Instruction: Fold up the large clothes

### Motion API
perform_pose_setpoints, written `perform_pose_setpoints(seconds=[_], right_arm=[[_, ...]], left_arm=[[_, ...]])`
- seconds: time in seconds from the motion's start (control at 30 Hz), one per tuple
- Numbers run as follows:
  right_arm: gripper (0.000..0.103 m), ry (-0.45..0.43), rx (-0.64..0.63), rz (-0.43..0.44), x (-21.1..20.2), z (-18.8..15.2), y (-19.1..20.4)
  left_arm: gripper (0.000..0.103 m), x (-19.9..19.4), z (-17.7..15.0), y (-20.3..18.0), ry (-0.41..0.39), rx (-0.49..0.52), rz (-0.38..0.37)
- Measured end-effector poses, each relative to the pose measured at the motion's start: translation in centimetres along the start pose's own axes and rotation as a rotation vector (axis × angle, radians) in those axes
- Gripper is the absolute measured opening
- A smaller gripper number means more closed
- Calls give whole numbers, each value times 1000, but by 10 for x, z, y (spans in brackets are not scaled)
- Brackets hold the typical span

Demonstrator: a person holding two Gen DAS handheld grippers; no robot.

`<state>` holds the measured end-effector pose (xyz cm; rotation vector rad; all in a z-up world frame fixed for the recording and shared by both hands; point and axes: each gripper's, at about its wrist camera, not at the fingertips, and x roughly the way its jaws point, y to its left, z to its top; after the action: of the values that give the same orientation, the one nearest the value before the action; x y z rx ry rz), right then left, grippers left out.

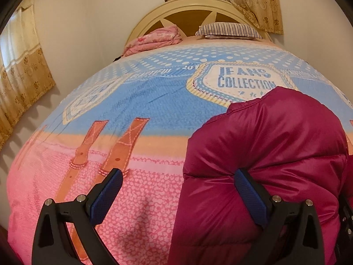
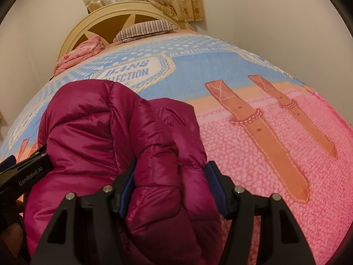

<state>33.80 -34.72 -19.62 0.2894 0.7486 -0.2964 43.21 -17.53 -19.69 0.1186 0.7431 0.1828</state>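
Note:
A magenta puffer jacket (image 1: pixel 269 154) lies bunched on the bed, also in the right wrist view (image 2: pixel 106 132). My left gripper (image 1: pixel 178 196) is open wide at the jacket's left edge; its right finger (image 1: pixel 249 196) touches the fabric, its left finger (image 1: pixel 106 196) is over the bedspread. My right gripper (image 2: pixel 169 187) is closed on a thick fold of the jacket, blue pads pressing both sides. The left gripper's body (image 2: pixel 26 172) shows at the left of the right wrist view.
The bedspread (image 1: pixel 132 110) is blue and pink with a "JEANS COLLECTION" print. A striped pillow (image 1: pixel 229 29) and a folded pink blanket (image 1: pixel 154 39) lie by the cream headboard (image 1: pixel 187 6). Curtains (image 1: pixel 22 70) hang on the left and behind.

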Motion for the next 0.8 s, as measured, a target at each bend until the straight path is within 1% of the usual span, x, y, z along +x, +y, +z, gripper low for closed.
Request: perform_pose_setpoints(seconds=[0.4,0.67,0.7,0.77,0.8], right_arm=[[63,32,16,15,13,-2,-3],[63,41,17,14,15,-1,-5],[63,40,12,9,13,-1,-4],[64,20,-20,-30,5,2,1],[67,0,-29,-47,-3,5,3]], left_arm=[[102,14,-2,0,49,-21,-38],[102,15,-3,-2,57,-16,-32],[102,15,-3,-2,55,-12,-29],[102,11,-1,-1,57,1,-26],[102,7,2,2,57,1,-38]])
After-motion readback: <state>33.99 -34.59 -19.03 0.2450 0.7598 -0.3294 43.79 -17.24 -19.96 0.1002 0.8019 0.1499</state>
